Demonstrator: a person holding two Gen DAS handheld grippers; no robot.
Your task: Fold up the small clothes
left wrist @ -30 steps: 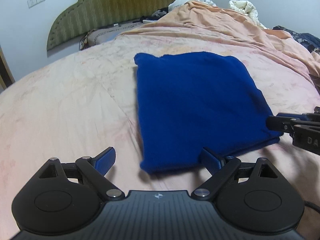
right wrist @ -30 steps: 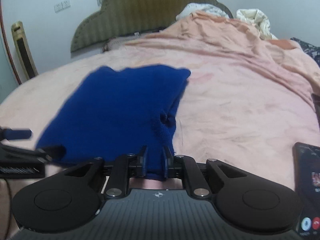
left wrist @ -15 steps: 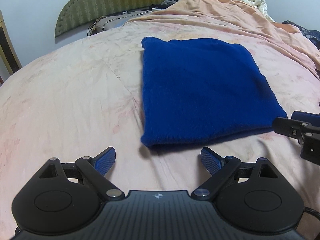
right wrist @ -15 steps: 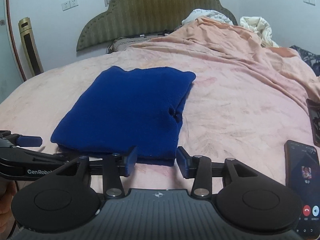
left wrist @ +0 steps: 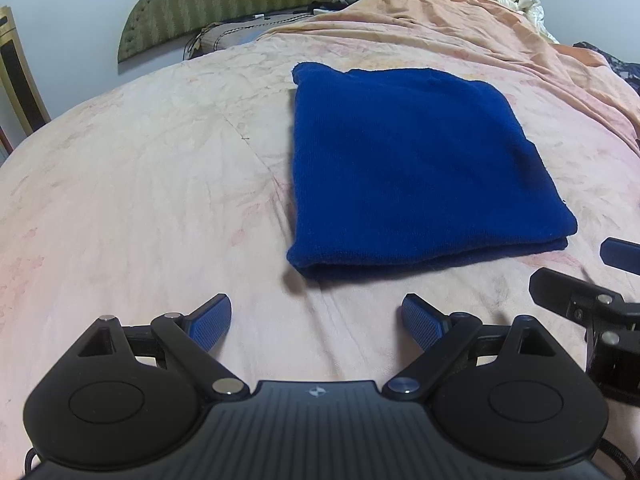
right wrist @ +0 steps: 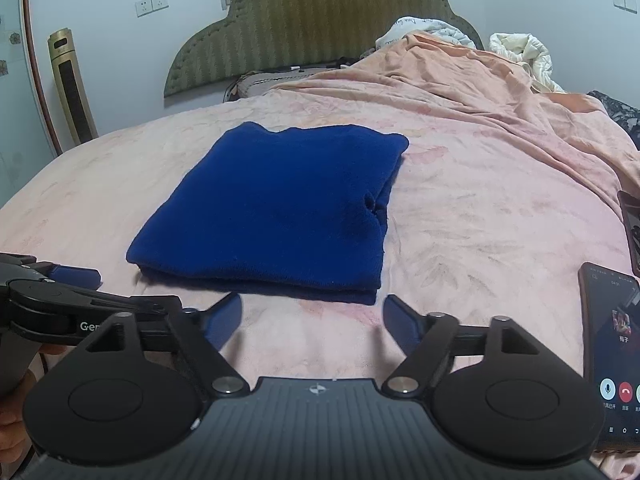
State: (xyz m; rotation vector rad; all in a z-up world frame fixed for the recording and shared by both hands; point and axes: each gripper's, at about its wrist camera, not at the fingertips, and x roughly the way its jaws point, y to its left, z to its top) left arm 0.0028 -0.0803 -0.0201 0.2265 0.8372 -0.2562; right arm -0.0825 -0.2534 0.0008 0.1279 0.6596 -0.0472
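Item: folded dark-blue knit garment, lying flat on the pink quilted bed. My left tongs and right tongs both gape wide, empty, just short of its near edge.

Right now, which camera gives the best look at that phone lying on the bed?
The right wrist view: the phone lies at its lower right edge on the pink bedspread, its screen lit with call buttons. The left wrist view doesn't show it at all; there you see only the folded blue garment.
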